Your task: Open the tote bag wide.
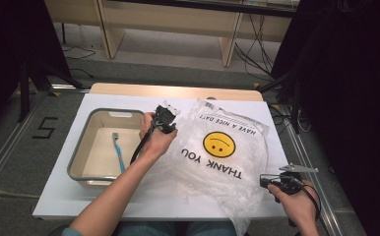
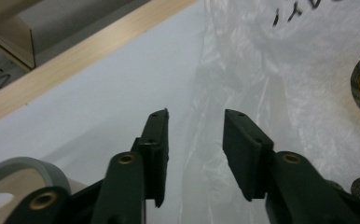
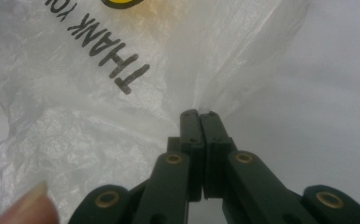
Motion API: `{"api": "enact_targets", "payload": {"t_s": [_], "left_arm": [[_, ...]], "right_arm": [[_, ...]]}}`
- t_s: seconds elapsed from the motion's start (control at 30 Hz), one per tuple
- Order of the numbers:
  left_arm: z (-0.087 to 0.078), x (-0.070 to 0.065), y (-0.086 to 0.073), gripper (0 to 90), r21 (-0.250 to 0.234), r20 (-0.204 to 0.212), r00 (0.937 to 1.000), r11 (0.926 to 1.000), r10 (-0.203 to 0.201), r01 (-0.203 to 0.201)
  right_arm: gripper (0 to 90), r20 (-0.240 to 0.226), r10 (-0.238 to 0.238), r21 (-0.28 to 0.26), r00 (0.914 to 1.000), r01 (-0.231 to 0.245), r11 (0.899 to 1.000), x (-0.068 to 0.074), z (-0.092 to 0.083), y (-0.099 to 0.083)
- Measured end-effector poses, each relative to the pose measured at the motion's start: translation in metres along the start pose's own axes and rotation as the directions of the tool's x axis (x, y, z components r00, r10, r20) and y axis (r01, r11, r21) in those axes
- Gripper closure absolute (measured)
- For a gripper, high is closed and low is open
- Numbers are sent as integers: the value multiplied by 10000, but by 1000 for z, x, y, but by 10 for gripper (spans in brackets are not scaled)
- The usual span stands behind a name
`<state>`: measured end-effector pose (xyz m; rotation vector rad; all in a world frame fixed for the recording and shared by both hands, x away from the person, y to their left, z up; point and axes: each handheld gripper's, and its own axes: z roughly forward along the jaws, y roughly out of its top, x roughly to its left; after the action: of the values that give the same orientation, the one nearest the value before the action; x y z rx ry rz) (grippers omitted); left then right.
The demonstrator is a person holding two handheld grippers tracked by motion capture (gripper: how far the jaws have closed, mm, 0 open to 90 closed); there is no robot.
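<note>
the plastic bag (image 1: 227, 147) is thin, half-clear and full of fine wrinkles. it lies flat on the white worktop (image 1: 129, 206), to the right of the tub, and it carries a round yellow smiley face (image 1: 219, 144) with black letters "thank you" and "have a nice day". seen from the high view the print is upside down. the tub (image 1: 79, 162) is a shallow grey tray with rounded corners and a pale smooth inside, and a slim light blue toothbrush (image 1: 118, 150) lies in it. the far edge of the worktop is light wood.

the left gripper (image 2: 194, 140) has its black fingers (image 2: 157, 149) parted about halfway. they stand over the left border of the bag, with the film under the gap, but the pads do not press on it. the right gripper (image 3: 199, 116) has its fingers (image 3: 190, 140) pressed together on a pinched fold of the bag at its near right corner, where the film rises in a small tent.

the bristles of the toothbrush are too small to make out. in the right gripper view a fingertip (image 3: 29, 205) is cut by the lower border and blurred. the tub is cut off in the left gripper view.
</note>
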<state>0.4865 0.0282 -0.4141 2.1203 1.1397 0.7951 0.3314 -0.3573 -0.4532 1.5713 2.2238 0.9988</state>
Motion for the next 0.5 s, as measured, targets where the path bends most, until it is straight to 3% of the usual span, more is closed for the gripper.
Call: {"api": "enact_targets", "payload": {"t_s": [0.1, 0.33, 0.5], "left_arm": [[-5, 0, 1, 531, -194, 32, 10000, 9998, 12, -12], [-20, -5, -1, 463, -191, 764, 9969, 9997, -168, 183], [-36, -10, -8, 401, -90, 1435, 9896, 10000, 24, -11]], "right_arm": [[867, -76, -67, 94, 9999, 68, 9999, 3, 0, 1], [755, -97, -142, 296, 9999, 145, 9995, 6, -1, -1], [551, 715, -491, -486, 9962, 527, 9974, 3, -11, 2]]}}
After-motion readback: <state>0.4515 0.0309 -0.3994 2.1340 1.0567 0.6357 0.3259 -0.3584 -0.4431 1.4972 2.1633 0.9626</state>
